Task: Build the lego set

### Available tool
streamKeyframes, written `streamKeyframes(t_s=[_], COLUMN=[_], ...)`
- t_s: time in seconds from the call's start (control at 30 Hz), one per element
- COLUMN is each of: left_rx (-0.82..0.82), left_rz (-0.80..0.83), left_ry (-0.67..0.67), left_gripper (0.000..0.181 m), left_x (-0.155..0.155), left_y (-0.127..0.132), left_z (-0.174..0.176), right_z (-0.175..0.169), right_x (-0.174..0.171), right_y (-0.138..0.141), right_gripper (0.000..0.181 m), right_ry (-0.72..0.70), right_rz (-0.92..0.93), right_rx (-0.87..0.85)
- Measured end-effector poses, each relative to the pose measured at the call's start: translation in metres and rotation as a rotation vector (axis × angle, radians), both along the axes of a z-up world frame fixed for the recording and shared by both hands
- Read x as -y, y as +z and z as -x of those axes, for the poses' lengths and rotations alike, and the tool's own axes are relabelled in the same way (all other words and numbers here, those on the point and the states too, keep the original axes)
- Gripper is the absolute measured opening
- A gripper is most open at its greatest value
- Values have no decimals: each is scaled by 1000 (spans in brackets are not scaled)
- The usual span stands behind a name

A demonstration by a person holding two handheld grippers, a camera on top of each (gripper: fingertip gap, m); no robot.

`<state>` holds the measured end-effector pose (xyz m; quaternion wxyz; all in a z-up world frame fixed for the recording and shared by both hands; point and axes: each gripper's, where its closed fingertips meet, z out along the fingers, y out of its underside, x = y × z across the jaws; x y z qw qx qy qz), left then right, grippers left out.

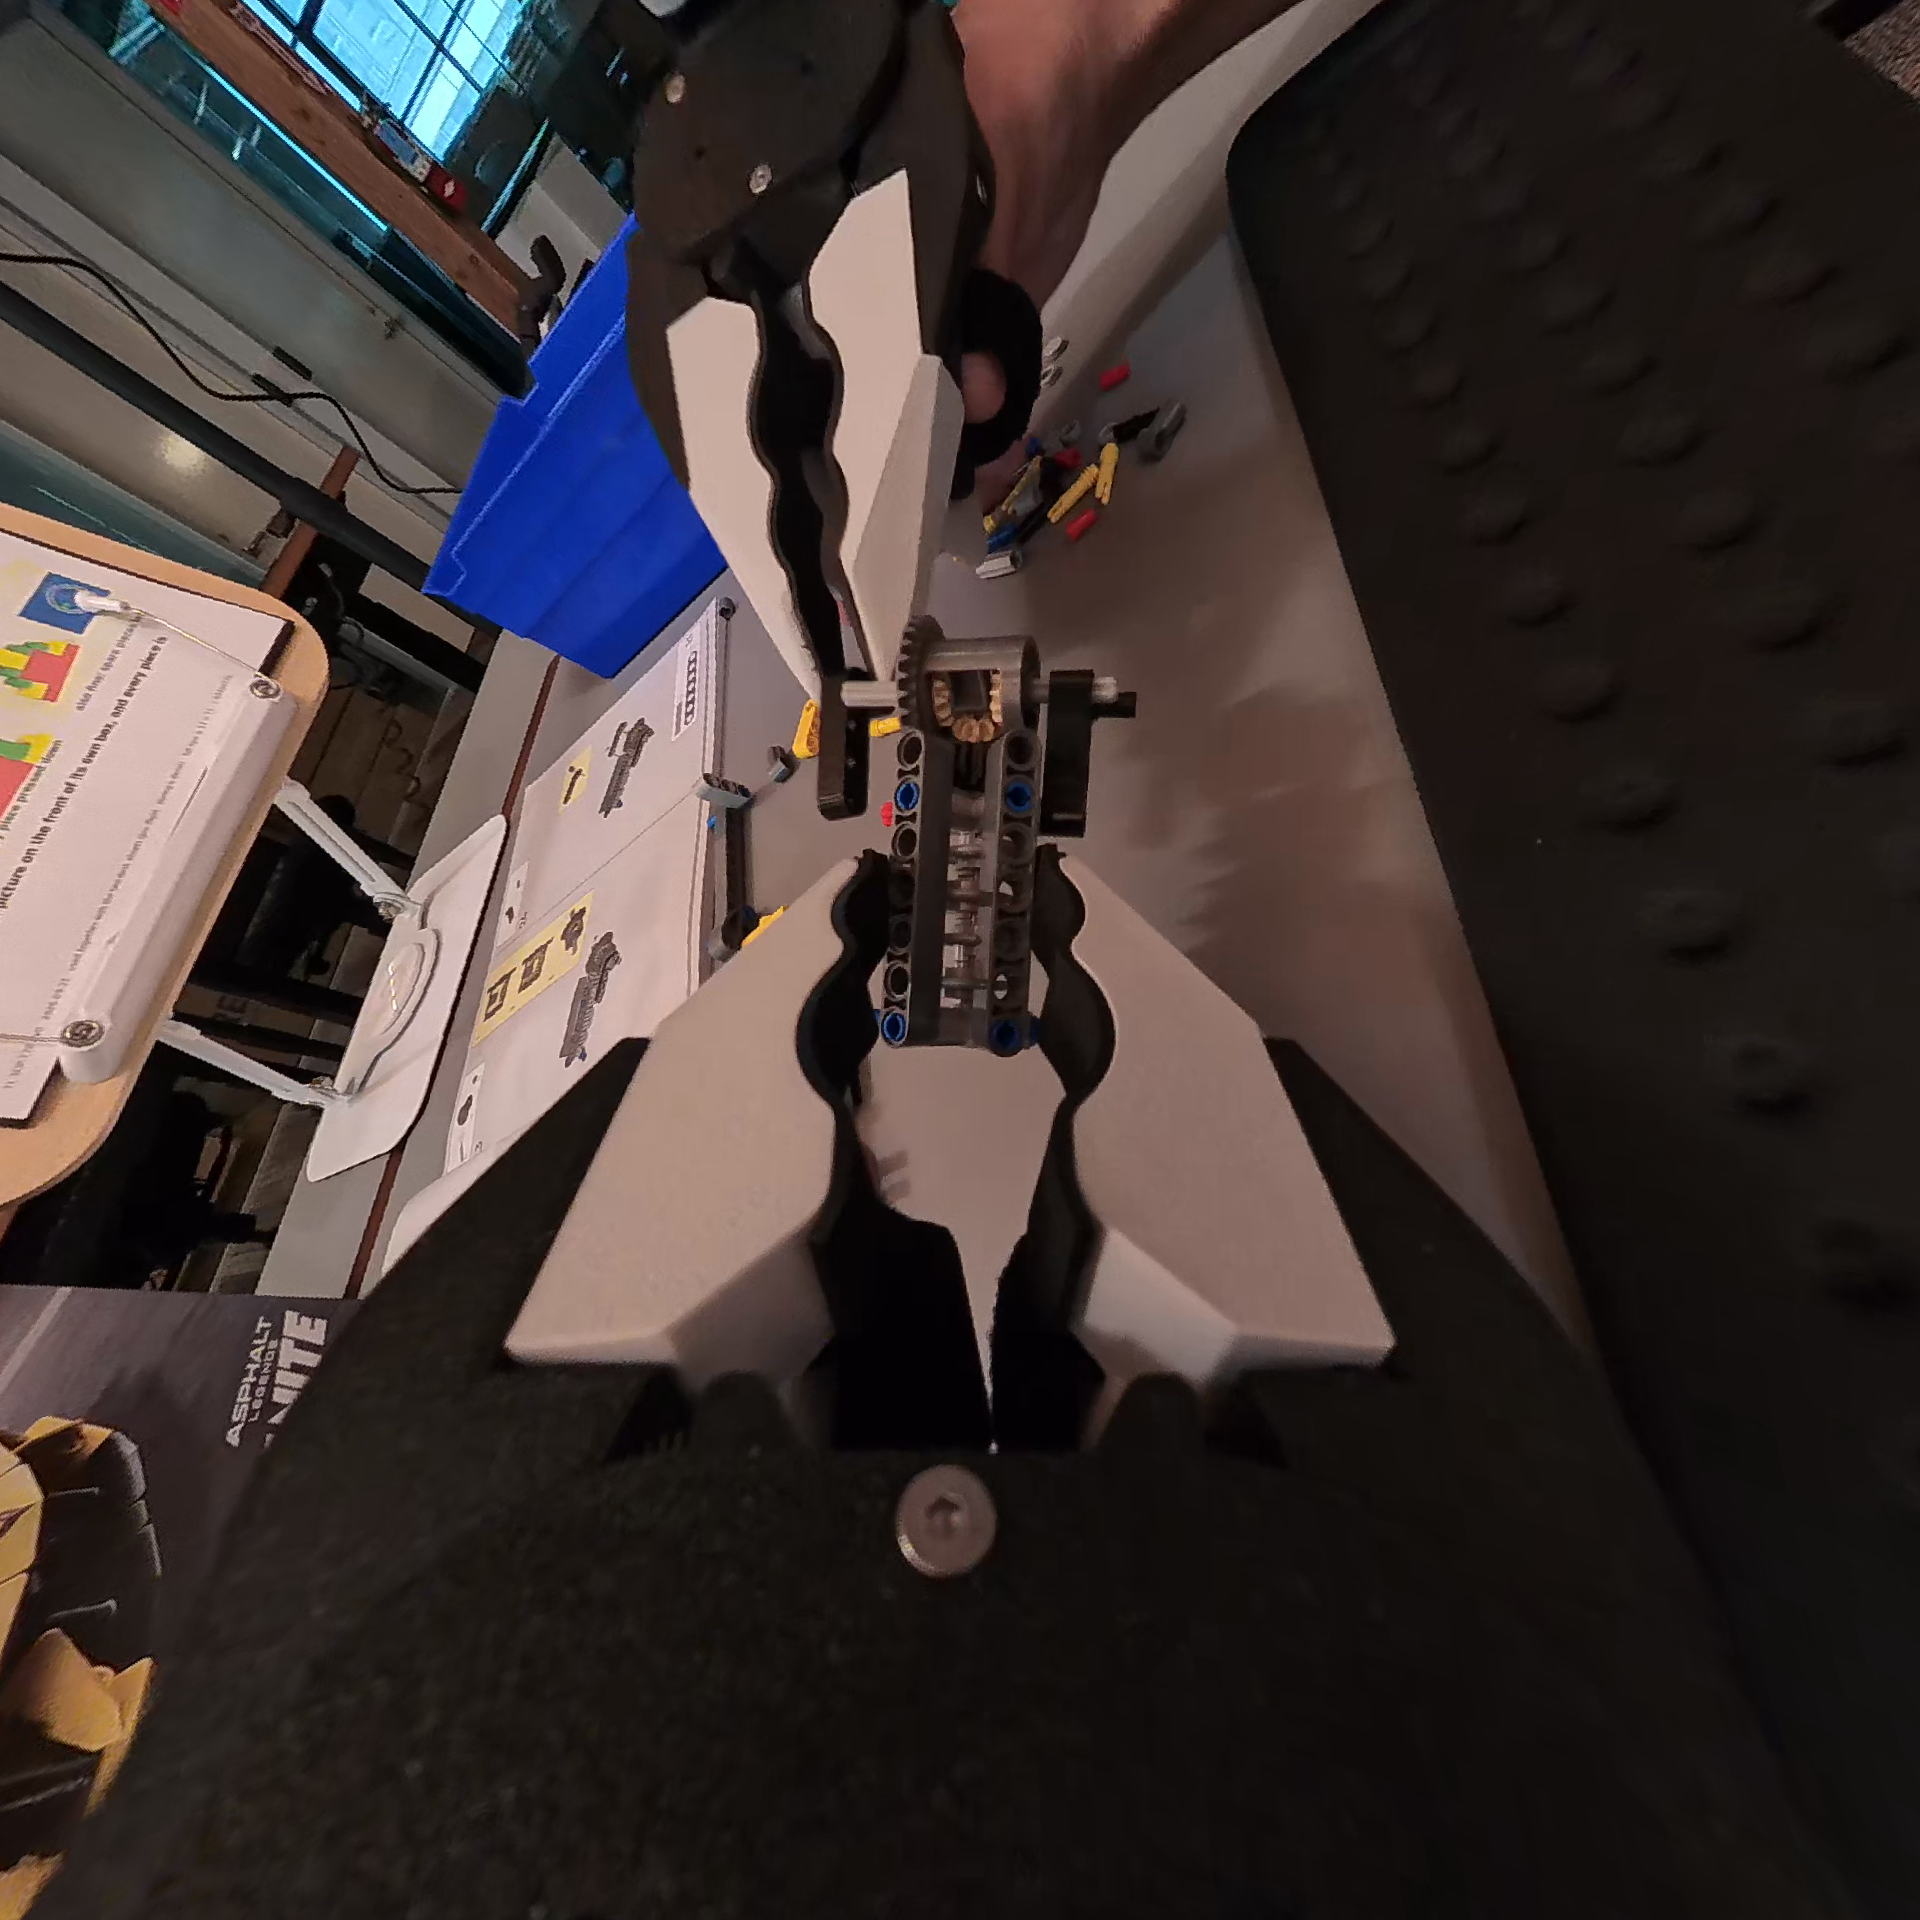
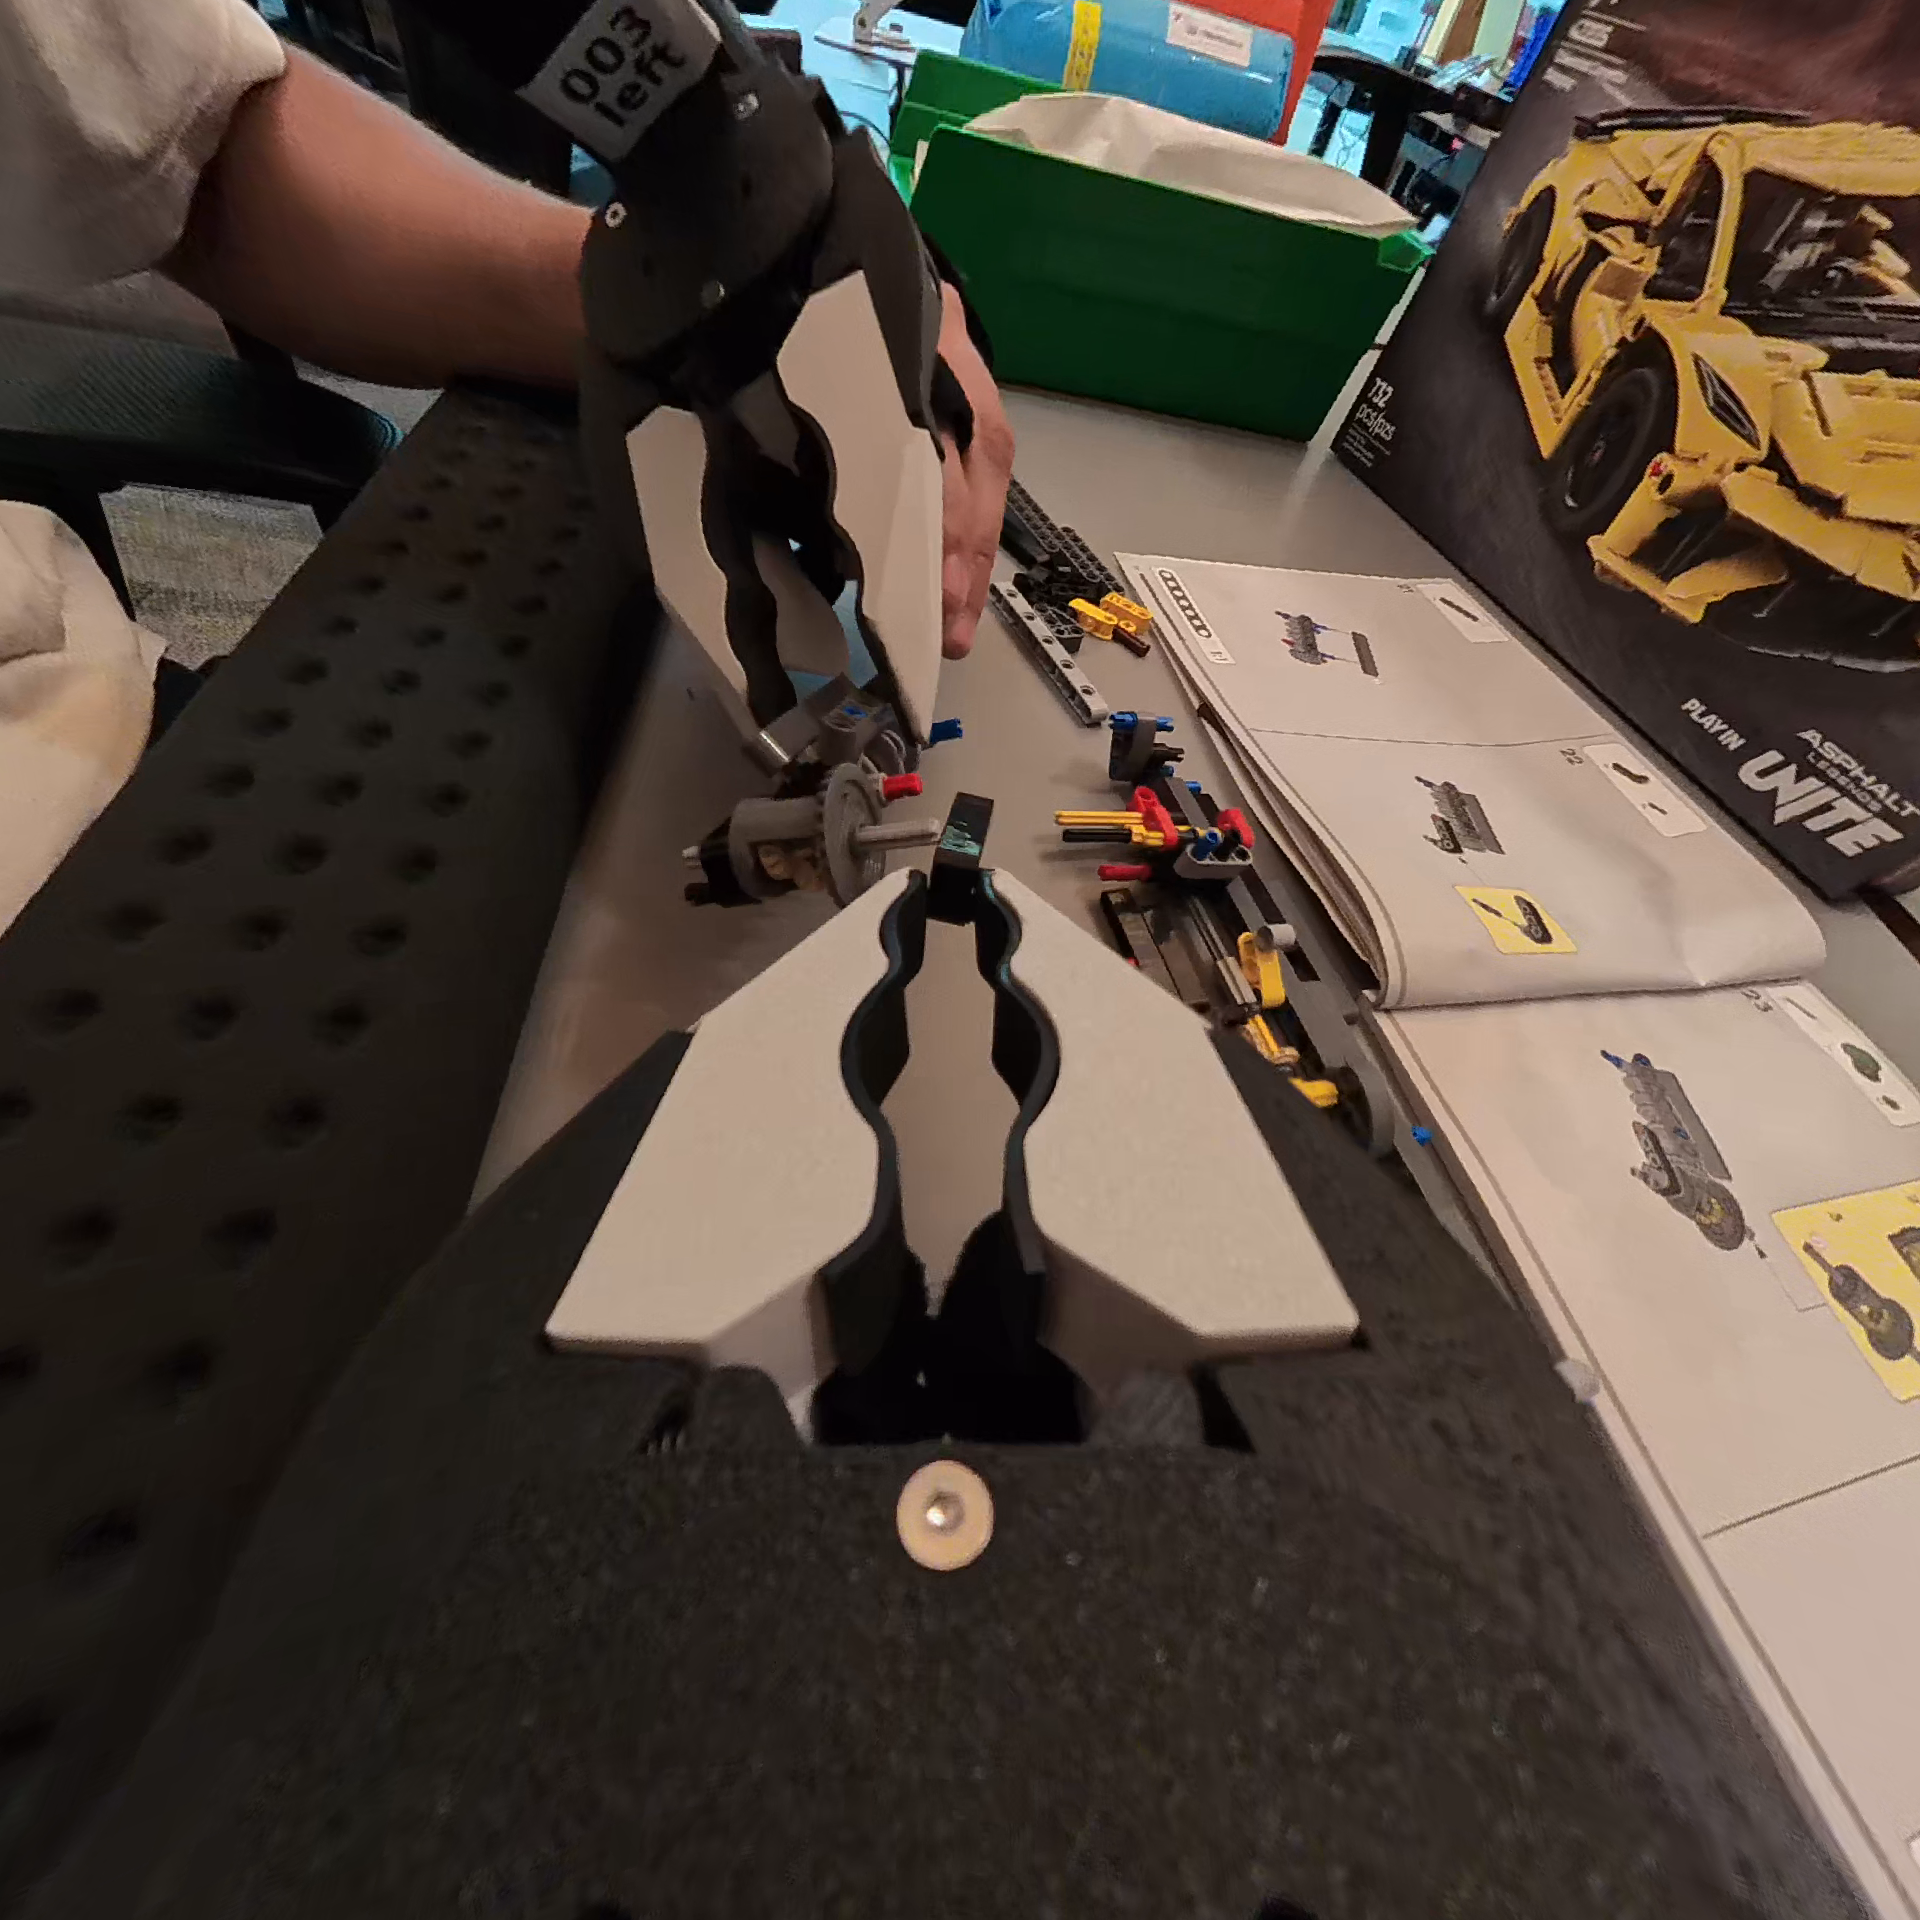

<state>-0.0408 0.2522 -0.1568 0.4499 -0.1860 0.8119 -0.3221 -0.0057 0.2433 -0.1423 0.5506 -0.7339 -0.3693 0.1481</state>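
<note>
The left tool (image 1: 956,935) clamps the frame (image 1: 961,883) steady so the right tool (image 2: 951,894), pinching a black piece (image 2: 961,847), can meet the axle (image 2: 904,833).

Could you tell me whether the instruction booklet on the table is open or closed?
Open. The instruction booklet lies spread flat on the table, with printed step diagrams facing up.

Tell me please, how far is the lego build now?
Early stage. Done: a small grey frame with gears, clamped by the left gripper. In hand: the right gripper holds a black piece beside the frame's axle end. Left: many loose pieces on the table, and the instruction booklet lies open.
</note>
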Motion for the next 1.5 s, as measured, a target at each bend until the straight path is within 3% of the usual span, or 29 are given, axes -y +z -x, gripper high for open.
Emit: streamKeyframes(t_s=[0.63, 0.8, 0.9, 1.5], left_rx=[-43, -146, -212, -160], left_rz=[30, 71, 68, 67], left_ry=[7, -2, -7, 2], left_gripper=[26, 26, 26, 26], left_x=[-1, 2, 3, -1], left_y=[-3, -12, -20, -14], left_z=[1, 7, 12, 8], right_z=[3, -9, -9, 9], right_x=[-5, -10, -11, -2], right_y=[-2, -5, -3, -12], right_gripper=[8, 8, 8, 9], right_ry=[18, -46, -77, 15], right_rz=[-40, -31, -18, -10], right_rx=[137, 139, 52, 130])
